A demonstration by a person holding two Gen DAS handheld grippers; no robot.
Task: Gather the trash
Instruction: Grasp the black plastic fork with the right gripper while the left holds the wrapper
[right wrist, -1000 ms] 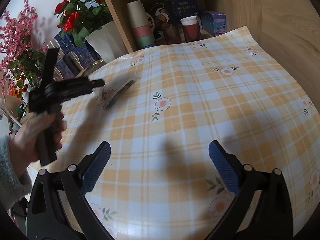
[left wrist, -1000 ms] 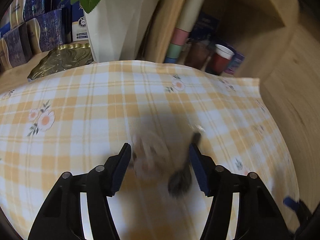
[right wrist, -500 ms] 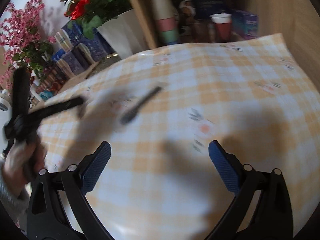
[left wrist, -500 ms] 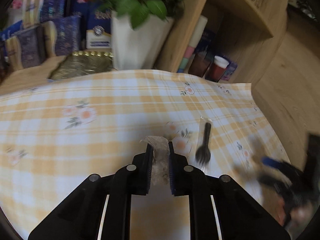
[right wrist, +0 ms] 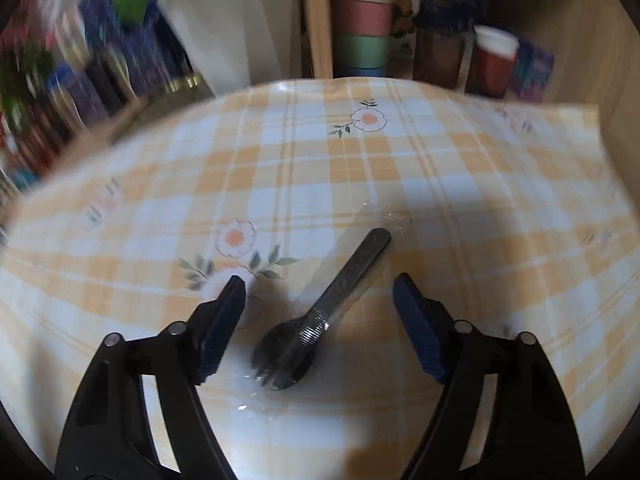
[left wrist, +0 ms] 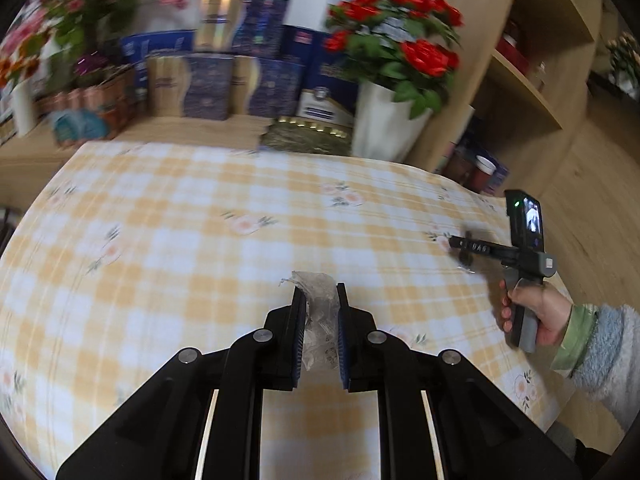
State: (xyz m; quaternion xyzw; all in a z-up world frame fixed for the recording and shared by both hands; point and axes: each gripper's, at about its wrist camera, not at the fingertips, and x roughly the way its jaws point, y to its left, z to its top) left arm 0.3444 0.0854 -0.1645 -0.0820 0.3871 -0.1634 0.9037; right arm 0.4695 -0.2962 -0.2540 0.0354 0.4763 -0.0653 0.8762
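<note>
Wrapped fork (right wrist: 320, 320) between right claw (right wrist: 320, 308)

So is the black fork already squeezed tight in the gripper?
No, the wrapped fork lies on the tablecloth between the right gripper pads, touching neither.

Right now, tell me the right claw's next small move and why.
Probably finish closing on the fork. The right claw has just been closing, straddles the wrapped fork, and its pads are not yet touching it. The left claw already pinches a wrapper.
</note>
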